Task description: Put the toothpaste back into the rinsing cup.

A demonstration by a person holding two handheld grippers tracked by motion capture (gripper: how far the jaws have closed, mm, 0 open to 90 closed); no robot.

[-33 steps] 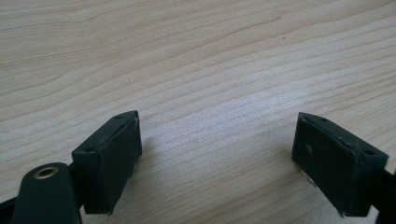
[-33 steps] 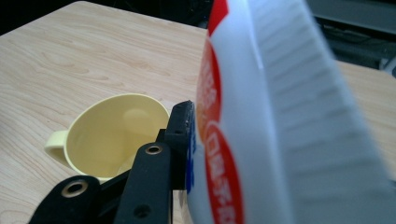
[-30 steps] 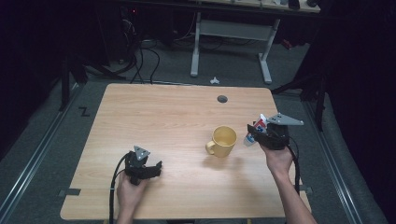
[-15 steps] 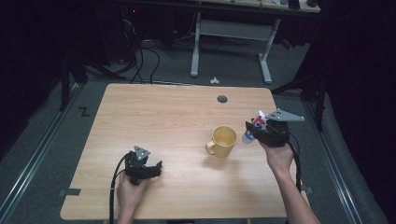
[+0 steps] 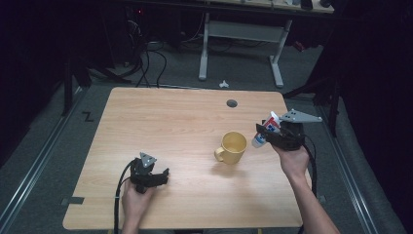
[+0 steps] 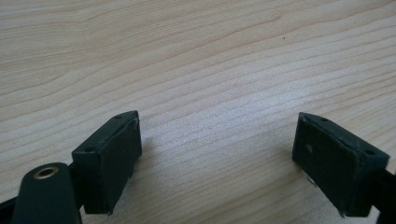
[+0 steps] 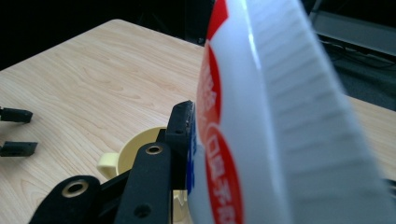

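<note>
Grey carpeted floor (image 5: 48, 146), white desk frame (image 5: 241, 34), seemingly tangled cables (image 5: 146, 58) behind.

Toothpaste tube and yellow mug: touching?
Apart. The high view shows the toothpaste tube, clamped in the right hand-held gripper, with bare table between its cap and the yellow mug.

- The table (image 5: 185, 122), across the middle of the high view, looks like light wood or wood-look laminate, with fine grain lines and a smooth, faintly sheened top.
- The tube (image 7: 280, 121), at the right of the right gripper view, is glossy white plastic with red and blue print; its wide end is ribbed.
- The mug (image 5: 232, 147), centre right in the high view, is pale yellow, smooth and matt-looking.
- The left gripper (image 6: 217, 158) has matt black plastic-looking jaws, with a brass-coloured metal eyelet at lower left.
- The right gripper (image 5: 272, 135) carries a dull grey plate that looks like metal.
- The floor (image 5: 53, 146), at the left of the high view, looks like rough grey carpet.
</note>
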